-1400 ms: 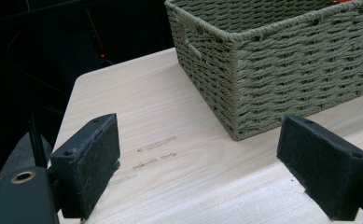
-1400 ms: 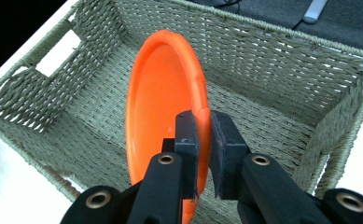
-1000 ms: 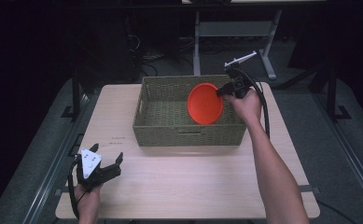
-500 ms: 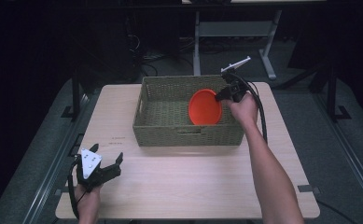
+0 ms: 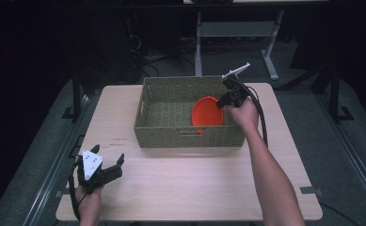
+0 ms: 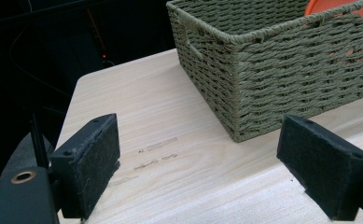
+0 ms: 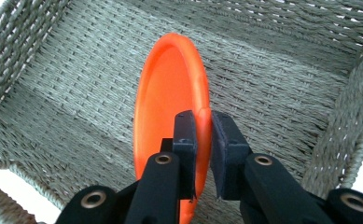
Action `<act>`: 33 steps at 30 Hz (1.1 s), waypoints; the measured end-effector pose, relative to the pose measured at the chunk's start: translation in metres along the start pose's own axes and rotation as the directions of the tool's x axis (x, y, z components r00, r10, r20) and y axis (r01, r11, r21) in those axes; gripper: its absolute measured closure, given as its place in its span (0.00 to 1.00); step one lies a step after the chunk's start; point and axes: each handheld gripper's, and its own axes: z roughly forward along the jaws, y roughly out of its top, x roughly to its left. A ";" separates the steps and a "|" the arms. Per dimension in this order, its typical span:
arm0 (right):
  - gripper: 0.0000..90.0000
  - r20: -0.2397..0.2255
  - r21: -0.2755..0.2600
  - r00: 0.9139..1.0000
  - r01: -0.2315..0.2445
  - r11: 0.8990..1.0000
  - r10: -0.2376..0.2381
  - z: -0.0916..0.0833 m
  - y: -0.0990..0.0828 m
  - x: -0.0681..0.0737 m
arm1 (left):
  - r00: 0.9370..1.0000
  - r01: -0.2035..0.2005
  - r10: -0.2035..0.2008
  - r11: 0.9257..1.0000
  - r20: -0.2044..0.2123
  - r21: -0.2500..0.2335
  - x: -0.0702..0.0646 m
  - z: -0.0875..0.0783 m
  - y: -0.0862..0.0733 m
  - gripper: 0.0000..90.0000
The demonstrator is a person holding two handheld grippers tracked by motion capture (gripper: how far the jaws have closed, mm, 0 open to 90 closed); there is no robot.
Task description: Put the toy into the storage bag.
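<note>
Right gripper view | my right gripper [image 7: 201, 140] clamps orange plate [image 7: 172, 107] by its rim, on edge, inside right half of woven basket [image 7: 282, 60], likely for lowering | my left gripper [image 5: 100, 169] unclenched, idle, near-left on table [image 5: 194, 188].

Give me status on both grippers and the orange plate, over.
Right gripper shut on orange plate, rim pinched, plate on edge inside woven basket. Left gripper open, idle over table. Nothing in the way.

The plate [image 5: 207, 113] stands on edge inside the basket [image 5: 166, 132]; the basket sits toward the table's [image 5: 180, 188] far edge.
</note>
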 end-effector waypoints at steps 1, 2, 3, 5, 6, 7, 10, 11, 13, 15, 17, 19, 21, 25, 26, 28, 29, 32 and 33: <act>0.87 -0.002 0.003 1.000 0.000 1.000 0.000 0.000 0.000 0.000 | 1.000 -0.001 0.001 1.000 -0.001 0.000 0.000 0.000 0.000 0.14; 0.85 -0.017 0.007 1.000 -0.004 1.000 0.004 -0.001 0.000 -0.001 | 1.000 0.000 0.000 1.000 -0.002 -0.001 0.000 0.000 0.000 0.14; 0.84 -0.020 0.006 1.000 0.000 1.000 0.001 -0.002 0.000 -0.001 | 1.000 -0.003 0.003 1.000 -0.002 -0.001 0.000 -0.001 0.000 0.14; 0.83 -0.015 0.002 1.000 0.003 1.000 -0.003 -0.002 0.000 0.000 | 1.000 -0.003 0.003 1.000 -0.003 -0.002 0.000 -0.001 0.000 0.14; 0.81 -0.007 0.004 1.000 0.007 1.000 -0.007 -0.002 0.000 0.000 | 1.000 -0.003 0.003 1.000 -0.003 -0.001 0.000 0.000 0.000 0.14; 0.81 0.001 0.005 1.000 0.003 1.000 -0.003 -0.003 0.000 -0.001 | 1.000 -0.002 0.002 1.000 -0.004 -0.002 0.000 0.000 0.000 0.14; 0.78 -0.001 0.005 1.000 -0.005 1.000 0.005 -0.004 -0.001 -0.004 | 1.000 0.003 -0.003 1.000 -0.004 -0.005 0.000 0.000 0.000 0.14; 0.76 0.003 0.010 1.000 -0.005 1.000 0.005 -0.004 -0.001 -0.004 | 1.000 0.002 -0.002 1.000 -0.004 -0.005 0.000 0.000 0.000 0.14; 0.74 0.014 0.021 1.000 -0.004 1.000 0.004 -0.003 -0.002 -0.005 | 1.000 0.000 0.000 1.000 -0.004 -0.003 0.000 0.000 0.000 0.14; 0.74 0.000 0.030 1.000 -0.008 1.000 0.008 -0.002 -0.002 -0.007 | 1.000 -0.004 0.004 1.000 -0.005 -0.003 0.000 0.000 0.000 0.14; 0.73 -0.023 0.024 1.000 -0.020 1.000 0.021 -0.002 -0.003 -0.009 | 1.000 -0.002 0.002 1.000 -0.004 -0.002 0.000 0.001 0.000 0.14; 0.70 -0.033 0.020 0.999 -0.018 1.000 0.019 -0.002 -0.003 -0.008 | 1.000 0.001 -0.001 1.000 -0.003 0.001 0.000 0.001 0.000 0.14; 0.68 -0.054 0.024 0.999 -0.007 1.000 0.008 0.000 -0.003 -0.006 | 1.000 0.001 -0.001 1.000 -0.004 -0.005 0.000 0.000 0.000 0.14; 0.66 -0.073 0.019 0.997 -0.010 1.000 0.011 0.002 -0.006 -0.003 | 1.000 0.004 -0.004 1.000 -0.007 -0.008 0.001 -0.001 0.000 0.14; 0.64 -0.077 0.020 0.997 -0.004 1.000 0.005 0.003 -0.007 -0.003 | 1.000 0.006 -0.006 1.000 -0.008 -0.009 0.001 -0.001 0.000 0.14; 0.61 -0.084 0.014 0.996 -0.007 1.000 0.008 0.004 -0.008 -0.003 | 1.000 0.000 0.000 1.000 -0.005 -0.005 0.000 -0.001 -0.001 0.14; 0.59 -0.090 0.019 0.996 -0.014 1.000 0.016 0.004 -0.009 -0.004 | 1.000 -0.003 0.003 1.000 -0.005 -0.002 0.000 -0.001 0.000 0.14; 0.56 -0.100 0.011 0.995 -0.028 1.000 0.029 0.003 -0.012 -0.007 | 1.000 0.003 -0.003 1.000 -0.005 -0.007 -0.001 -0.001 0.000 0.14; 0.53 -0.107 0.013 0.994 -0.036 0.999 0.037 0.002 -0.013 -0.008 | 1.000 0.004 -0.004 1.000 -0.006 -0.007 -0.001 -0.001 0.000 0.14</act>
